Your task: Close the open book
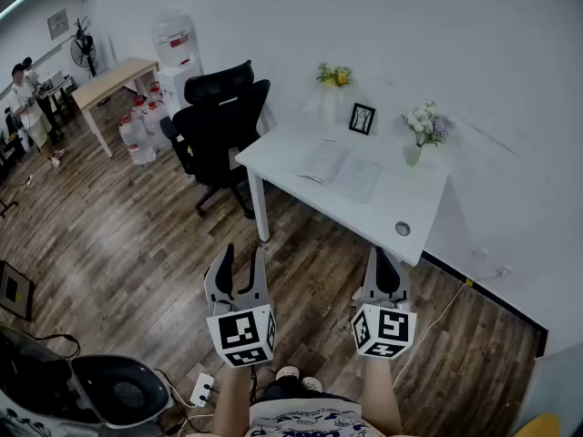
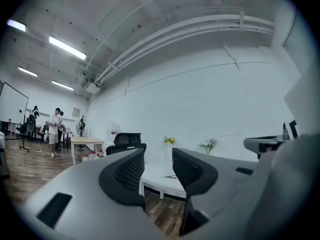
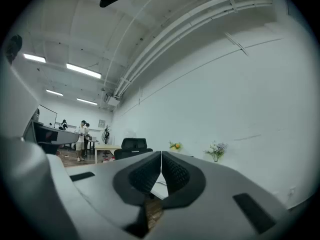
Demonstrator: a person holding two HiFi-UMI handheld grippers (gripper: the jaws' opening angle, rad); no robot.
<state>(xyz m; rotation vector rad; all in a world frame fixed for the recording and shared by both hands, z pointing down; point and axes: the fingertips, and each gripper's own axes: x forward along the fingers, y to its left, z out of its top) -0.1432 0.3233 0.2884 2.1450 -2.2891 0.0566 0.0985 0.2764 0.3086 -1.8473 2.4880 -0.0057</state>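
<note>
White table [image 1: 273, 156] stands against the wall in the head view, and the open book [image 1: 339, 169] lies flat near its middle, pages up. A black office chair [image 1: 219, 116] sits at the table's left end, and a small picture frame [image 1: 362, 117] and a vase of pale flowers [image 1: 423, 127] stand along the back edge. Over the wooden floor [image 1: 118, 235], well short of the table, the left hand-held gripper [image 1: 242, 255] and the right hand-held gripper [image 1: 386, 264] are held level, side by side.

From the left gripper view, its jaws stand apart with nothing between them; the table shows through the gap.

From the right gripper view, its jaws are pressed together, tips touching, holding nothing.
</note>
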